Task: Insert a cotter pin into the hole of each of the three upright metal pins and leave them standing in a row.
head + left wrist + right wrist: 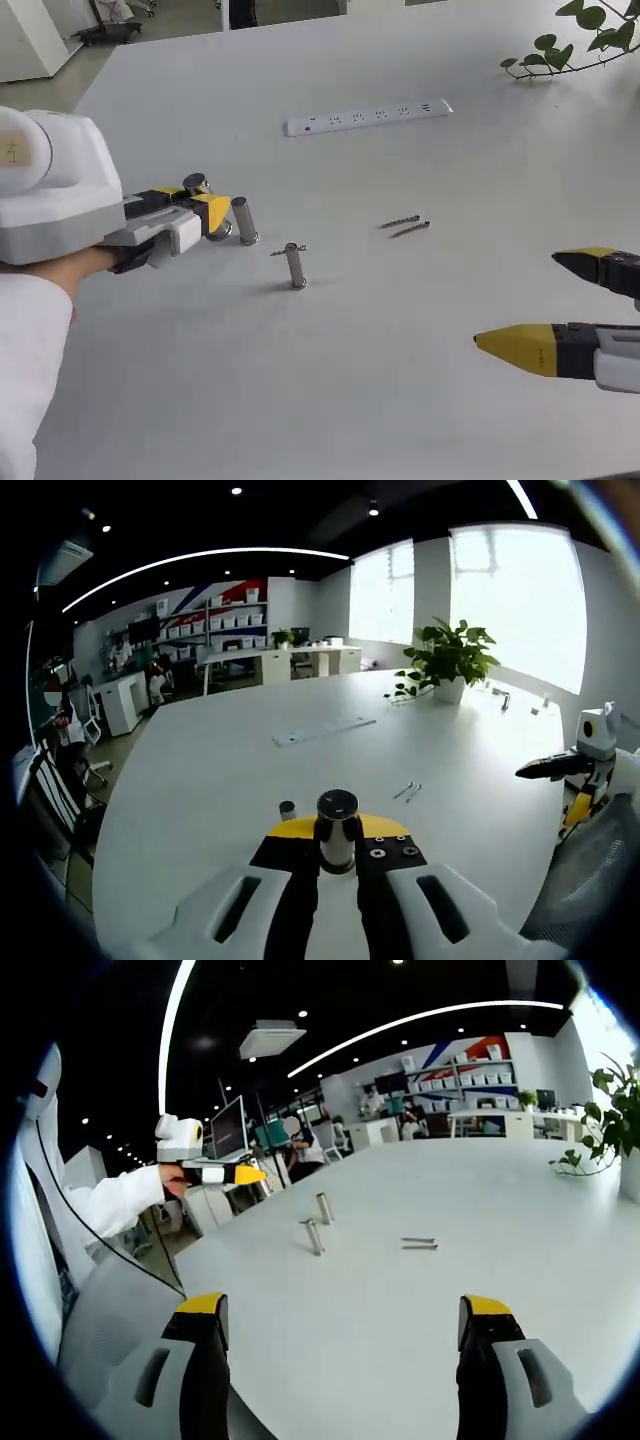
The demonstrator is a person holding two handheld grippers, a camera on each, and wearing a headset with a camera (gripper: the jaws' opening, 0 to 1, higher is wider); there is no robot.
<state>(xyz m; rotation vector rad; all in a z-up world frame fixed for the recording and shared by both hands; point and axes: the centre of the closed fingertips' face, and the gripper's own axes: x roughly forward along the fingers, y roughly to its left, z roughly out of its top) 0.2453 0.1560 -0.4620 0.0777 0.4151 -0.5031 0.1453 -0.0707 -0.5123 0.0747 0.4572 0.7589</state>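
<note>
No words or numbers can be read here. The power strip (368, 116) looks too small for any writing on it to be made out. The shelves (215, 628) far back are too blurry to read.

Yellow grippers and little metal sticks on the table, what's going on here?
A person holds a gripper in each hand at a white table. The left gripper is shut on one metal pin, with a second pin standing right beside it. A third pin stands apart with a cotter pin through its top. Two loose cotter pins lie on the table. The right gripper is open and holds nothing.
</note>
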